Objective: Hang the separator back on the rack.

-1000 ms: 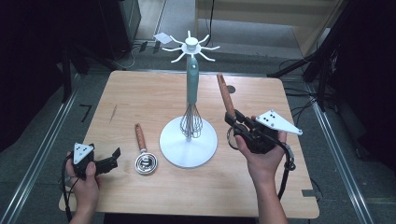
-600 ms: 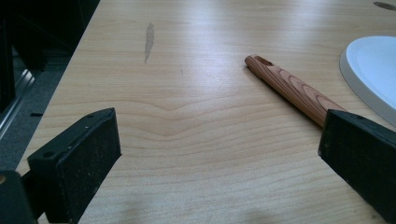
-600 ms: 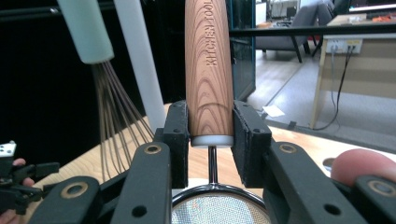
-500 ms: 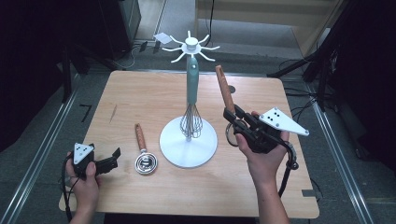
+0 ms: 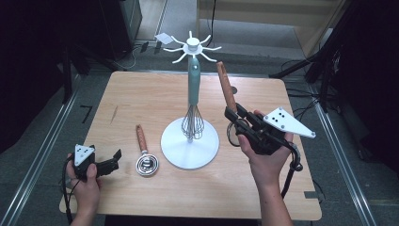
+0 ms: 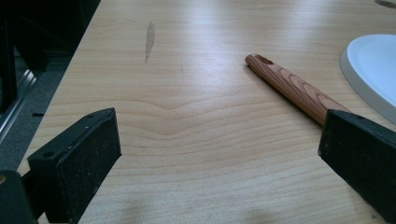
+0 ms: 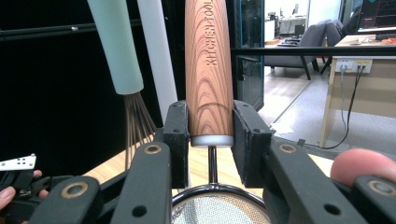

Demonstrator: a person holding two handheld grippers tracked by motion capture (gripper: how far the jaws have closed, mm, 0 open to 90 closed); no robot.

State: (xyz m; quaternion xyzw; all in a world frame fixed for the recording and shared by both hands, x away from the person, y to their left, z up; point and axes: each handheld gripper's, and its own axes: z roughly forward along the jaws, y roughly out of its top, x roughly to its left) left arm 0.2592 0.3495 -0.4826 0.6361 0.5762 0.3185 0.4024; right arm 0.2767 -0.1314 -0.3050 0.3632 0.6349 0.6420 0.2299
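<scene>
My right gripper [image 5: 234, 117] is shut on the wooden handle [image 5: 225, 88] of a mesh strainer [image 7: 217, 209]. It holds the strainer upright, handle end up, just right of the white hook stand [image 5: 190, 46]. In the right gripper view the pads clamp the handle [image 7: 208, 70] at its lower end, above the metal ring. A whisk with a teal handle [image 5: 193, 84] hangs against the stand's pole. A second wooden-handled utensil [image 5: 143, 149] lies on the table left of the stand's base [image 5: 175, 153]. My left gripper [image 5: 113, 161] rests open at the near left, its jaws wide apart beside that handle [image 6: 294, 88].
The stand's round white base [image 6: 373, 70] sits mid-table with curved hooks ringing its top. The wooden table [image 5: 141, 99] ends at a dark floor with rails on both sides. Cables trail off the right edge. The other hand and its gripper [image 7: 18, 179] show low and left past the whisk.
My right gripper has lifted the strainer, so its handle end now stands higher and nearer the stand's hooks. The left gripper has stayed put.
</scene>
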